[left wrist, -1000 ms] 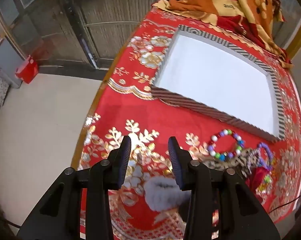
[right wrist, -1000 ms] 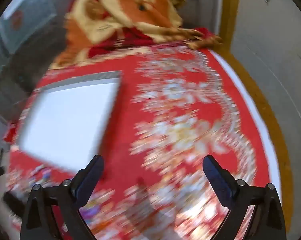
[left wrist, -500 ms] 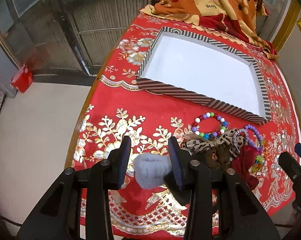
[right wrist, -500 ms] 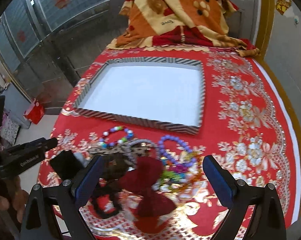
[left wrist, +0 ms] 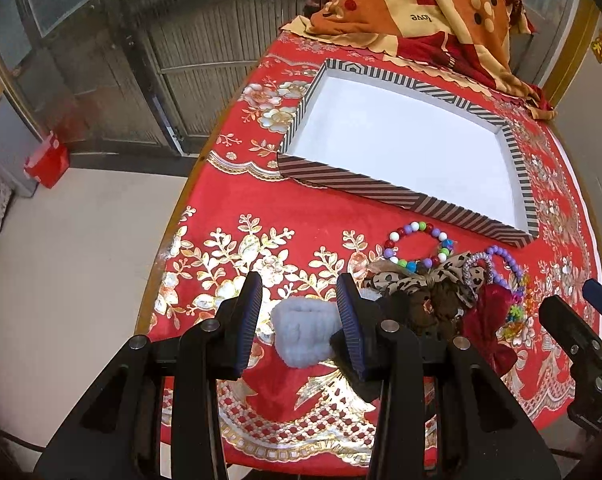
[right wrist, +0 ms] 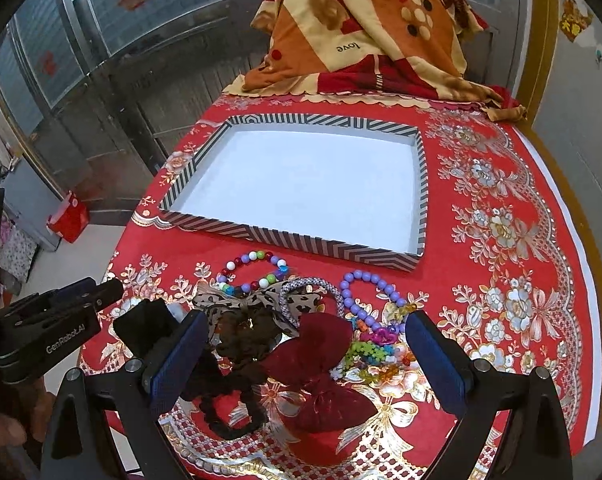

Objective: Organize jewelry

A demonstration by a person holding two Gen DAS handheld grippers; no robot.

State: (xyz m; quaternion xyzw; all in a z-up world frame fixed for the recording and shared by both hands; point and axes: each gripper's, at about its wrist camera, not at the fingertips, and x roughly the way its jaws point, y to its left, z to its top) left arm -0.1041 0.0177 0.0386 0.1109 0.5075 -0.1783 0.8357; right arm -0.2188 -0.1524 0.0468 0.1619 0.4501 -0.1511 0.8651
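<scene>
Left gripper (left wrist: 299,312): jaws parted, unchanged, straddling grey fluffy scrunchie (left wrist: 301,338), previously lower. Right gripper (right wrist: 301,354): jaws released, now framing jewelry pile (right wrist: 301,332); earlier blur gone.

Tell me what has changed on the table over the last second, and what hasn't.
Both claws swung toward the jewelry pile. The right claw, earlier over bare red cloth beside the striped tray, now hangs open above the dark red bow and the beads. The left claw shifted so the pale blue fluffy scrunchie lies between its fingers, not visibly pinched. The tray and the jewelry lie as they were.
</scene>
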